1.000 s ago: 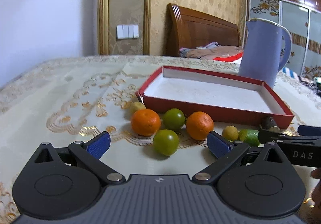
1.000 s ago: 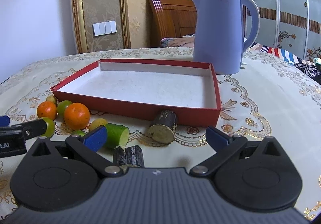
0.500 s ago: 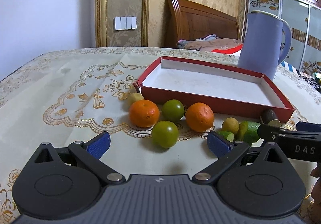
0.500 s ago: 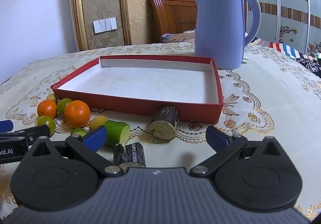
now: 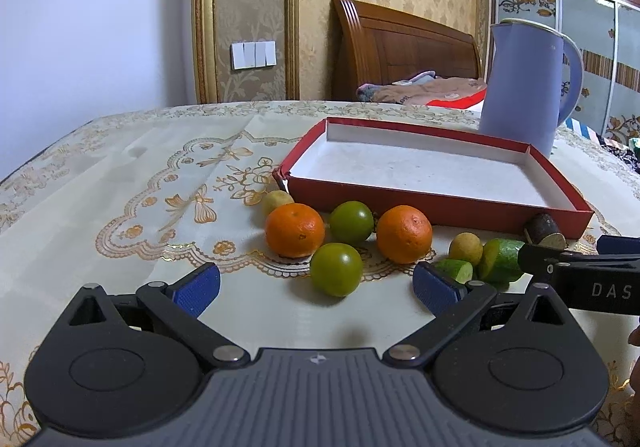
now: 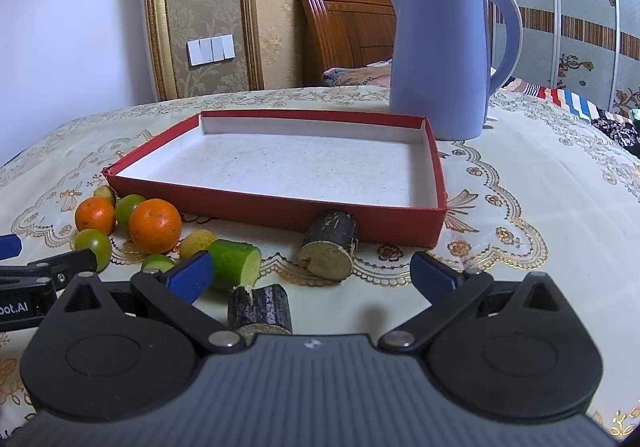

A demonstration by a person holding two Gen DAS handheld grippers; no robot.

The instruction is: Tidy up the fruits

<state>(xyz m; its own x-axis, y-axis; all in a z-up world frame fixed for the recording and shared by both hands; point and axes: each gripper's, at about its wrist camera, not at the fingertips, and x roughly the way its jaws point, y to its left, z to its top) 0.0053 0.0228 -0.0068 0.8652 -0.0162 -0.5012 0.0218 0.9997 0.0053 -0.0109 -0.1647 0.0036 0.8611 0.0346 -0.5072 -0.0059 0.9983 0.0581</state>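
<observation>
Fruit lies loose on the tablecloth [image 5: 120,175] in the left wrist view: two oranges [image 5: 295,229], two green citrus [image 5: 336,274] near the red tray [image 5: 436,207], the left gripper [image 5: 316,289] spread wide, holding nothing. Right wrist view: the right gripper [image 6: 310,275] likewise gapes empty, a cucumber piece [image 6: 236,265] and two dark cut stalk segments [image 6: 330,245] before the tray, the blue kettle [image 6: 438,59] beyond.

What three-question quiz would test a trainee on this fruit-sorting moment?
1. True or false: the red tray already holds fruit.
2. How many orange fruits lie on the tablecloth?
3. Which stands behind the tray: A) the blue kettle, B) a basket, C) a bowl?

Key:
1. False; its white floor is bare.
2. Two: the left orange and the right orange.
3. A.
Both the left gripper and right gripper are open, holding nothing.
</observation>
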